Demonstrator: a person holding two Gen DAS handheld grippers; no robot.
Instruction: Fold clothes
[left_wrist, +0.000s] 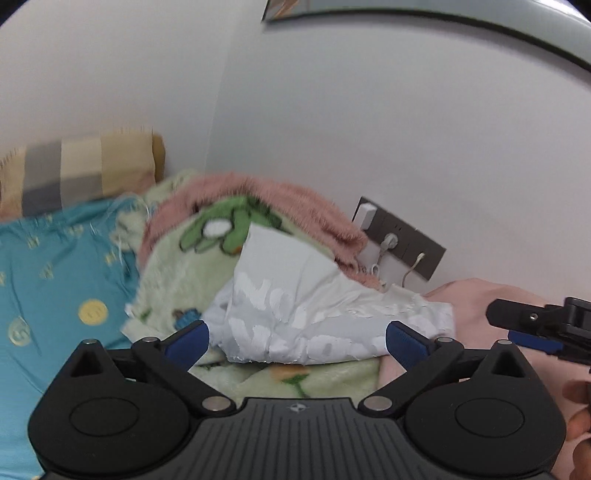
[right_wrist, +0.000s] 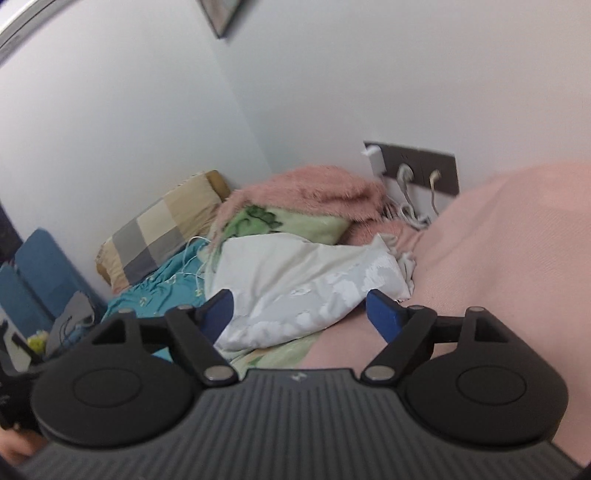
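Note:
A crumpled white garment (left_wrist: 303, 314) with a pale raised print lies in a heap on the bed, partly on a green fleece blanket (left_wrist: 184, 273). My left gripper (left_wrist: 295, 341) hovers just in front of it, open, with nothing between the blue pads. In the right wrist view the same garment (right_wrist: 295, 284) lies ahead, and my right gripper (right_wrist: 301, 312) stands open and empty before its near edge. A black finger (left_wrist: 517, 317) of the right gripper shows at the right edge of the left wrist view.
A checked pillow (left_wrist: 74, 173) leans on the wall at the back left, above a teal sheet (left_wrist: 55, 277). A fuzzy pink blanket (left_wrist: 258, 192) is piled behind the garment. A wall socket panel (left_wrist: 402, 240) with cables sits beside a pink bedspread (right_wrist: 498, 258).

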